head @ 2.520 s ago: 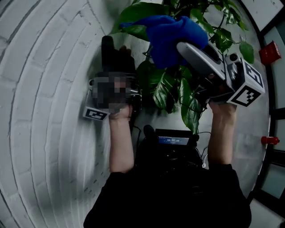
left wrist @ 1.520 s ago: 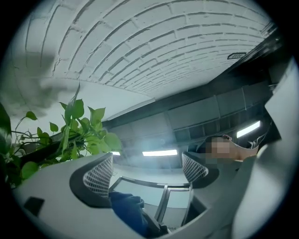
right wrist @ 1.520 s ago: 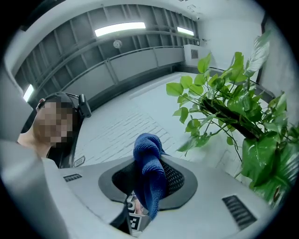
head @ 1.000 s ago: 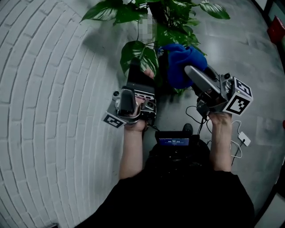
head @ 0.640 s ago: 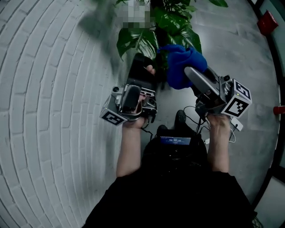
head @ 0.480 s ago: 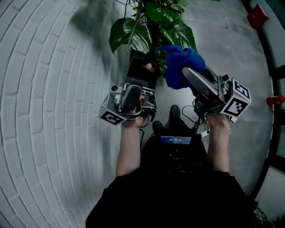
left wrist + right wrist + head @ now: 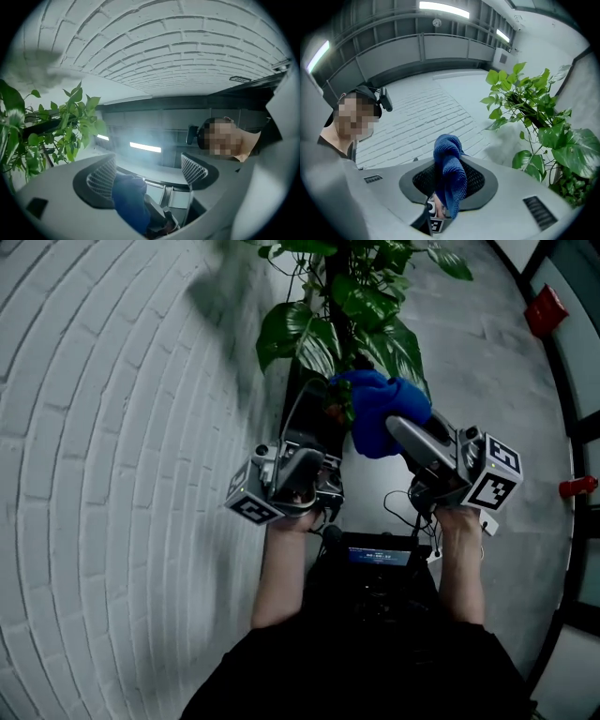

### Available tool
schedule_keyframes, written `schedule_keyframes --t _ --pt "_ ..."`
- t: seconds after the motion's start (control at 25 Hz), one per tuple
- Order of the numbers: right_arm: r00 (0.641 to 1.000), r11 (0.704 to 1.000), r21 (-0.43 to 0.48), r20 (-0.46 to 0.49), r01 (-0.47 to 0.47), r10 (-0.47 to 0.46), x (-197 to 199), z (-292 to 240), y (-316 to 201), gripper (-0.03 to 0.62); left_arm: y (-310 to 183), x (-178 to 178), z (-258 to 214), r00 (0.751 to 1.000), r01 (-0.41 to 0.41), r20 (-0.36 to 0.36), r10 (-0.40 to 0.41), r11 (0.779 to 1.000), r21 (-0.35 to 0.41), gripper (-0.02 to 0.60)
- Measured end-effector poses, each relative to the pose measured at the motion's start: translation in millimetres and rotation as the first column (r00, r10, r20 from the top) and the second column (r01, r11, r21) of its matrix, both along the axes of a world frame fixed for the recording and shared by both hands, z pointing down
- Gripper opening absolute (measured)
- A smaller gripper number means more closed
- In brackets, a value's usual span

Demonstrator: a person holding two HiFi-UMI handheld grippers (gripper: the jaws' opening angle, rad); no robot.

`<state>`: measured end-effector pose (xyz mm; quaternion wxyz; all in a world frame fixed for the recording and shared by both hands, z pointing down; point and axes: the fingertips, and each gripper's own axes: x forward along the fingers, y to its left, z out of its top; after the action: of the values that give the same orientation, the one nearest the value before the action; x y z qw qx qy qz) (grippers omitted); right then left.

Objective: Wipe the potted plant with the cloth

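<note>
- Left gripper (image 7: 305, 418): jaws spread wide, nothing gripped. It is held just left of the right gripper.
- Right gripper (image 7: 398, 427): jaws clamped on the blue cloth (image 7: 375, 404), which bunches out above the pads (image 7: 476, 180).
- Cloth position: raised at the lowest leaves of the potted plant (image 7: 347, 315). Whether the cloth touches a leaf cannot be told.
- Potted plant: stands on the grey floor (image 7: 487, 362), beside the white brick wall (image 7: 122, 427).

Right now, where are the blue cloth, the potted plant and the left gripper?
blue cloth (image 7: 375, 413): head view, its bunched middle.
potted plant (image 7: 284, 332): head view, a large leaf.
left gripper (image 7: 149, 164): left gripper view, between its fingertips.
</note>
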<state>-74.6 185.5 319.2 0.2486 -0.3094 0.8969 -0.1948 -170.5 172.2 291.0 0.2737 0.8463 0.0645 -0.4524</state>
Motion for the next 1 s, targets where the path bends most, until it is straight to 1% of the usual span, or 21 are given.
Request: schedule_keyframes --t 0.12,0.2,0.28,0.32,0.4,0.48,0.52,0.6,0.68,0.84,1.0 --pt "1.000 1.000 0.006 0.003 0.021 -0.021 8 -5 5 0.114 5 10 -9 1.000 0.017 0.013 -0.017 1.000 0.004 0.451" --pt "0.999 1.000 0.009 0.017 0.029 -0.030 22 -11 15 0.114 11 24 -13 0.999 0.030 0.024 -0.030 1.000 -0.002 0.440" --pt "0.999 1.000 0.014 0.040 0.024 -0.025 39 -13 26 0.114 19 38 -14 0.999 0.035 0.040 -0.034 0.999 -0.008 0.403" --pt "0.999 1.000 0.017 0.050 0.018 -0.019 45 -13 29 0.114 21 43 -14 0.998 0.031 0.047 -0.031 0.999 -0.005 0.375" --pt "0.998 1.000 0.019 0.061 0.006 -0.007 52 -9 31 0.114 24 47 -12 0.999 0.022 0.045 -0.022 1.000 0.013 0.253" --pt "0.998 1.000 0.021 0.069 0.000 -0.001 57 -7 35 0.114 26 47 -9 0.999 0.019 0.029 -0.020 1.000 0.019 0.035" --pt "0.997 1.000 0.023 0.074 -0.002 0.000 61 -6 37 0.114 26 47 -8 1.000 0.017 0.022 -0.018 1.000 0.010 0.017" --pt "0.997 1.000 0.026 0.083 -0.003 0.001 69 -6 41 0.114 29 51 -7 1.000 0.004 0.016 -0.004 1.000 0.000 0.015" --pt "0.996 1.000 0.029 0.091 0.000 -0.003 75 -5 44 0.114 35 57 -10 1.000 -0.004 0.015 0.004 1.000 0.008 0.015" --pt "0.995 0.999 0.033 0.098 0.027 -0.030 78 -4 52 0.114 48 69 -5 0.998 -0.004 0.057 0.002 0.999 0.036 0.015" --pt "0.994 0.998 0.048 0.102 0.028 -0.033 87 -7 56 0.114 49 75 -5 0.999 -0.014 0.044 0.013 0.999 0.033 0.015"
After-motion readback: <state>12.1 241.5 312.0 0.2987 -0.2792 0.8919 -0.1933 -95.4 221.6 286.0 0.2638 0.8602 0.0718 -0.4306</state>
